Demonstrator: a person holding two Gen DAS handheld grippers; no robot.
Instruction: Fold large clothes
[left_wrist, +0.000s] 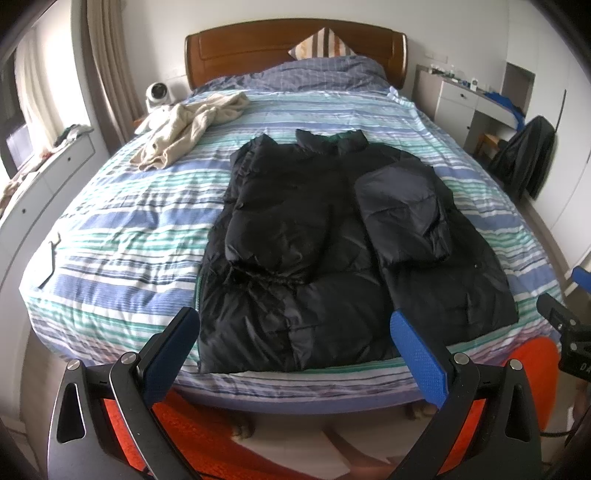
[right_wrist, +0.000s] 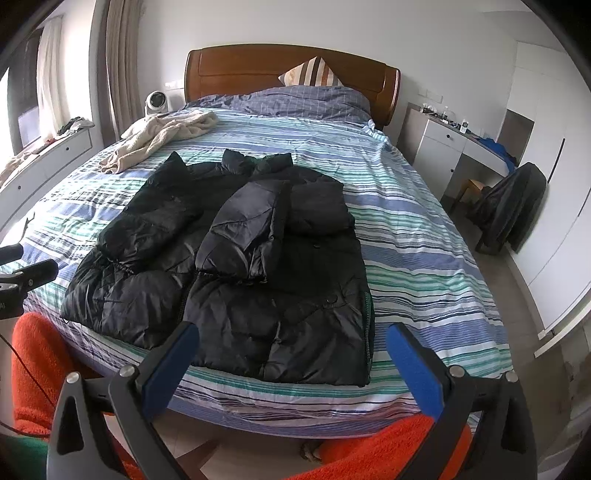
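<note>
1. Left wrist view: the left gripper (left_wrist: 291, 345) stands wide apart and empty at the foot of the bed, its blue-padded fingers (left_wrist: 419, 354) framing the near hem of the black quilted puffer jacket (left_wrist: 332, 236). The jacket lies flat on the blue, green and white striped bedspread (left_wrist: 122, 229), straight ahead of the claw, its long axis running away from the hem toward the collar near the brown wooden headboard (left_wrist: 258, 51). Both sleeves are laid inward across the chest. The hem's left corner is the nearer part for this hand.

2. Right wrist view: the right gripper (right_wrist: 291, 349) is likewise spread wide and holds nothing. The jacket (right_wrist: 258, 266) lies ahead and slightly left, its hem's right corner closest, so I judge each hand suited to its own corner for folding hem toward collar.

3. Count: one black jacket, two folded sleeves, one crumpled cream fleece garment (left_wrist: 184, 125) well apart at the bed's far left, one striped pillow (left_wrist: 321, 44), two grippers.
</note>
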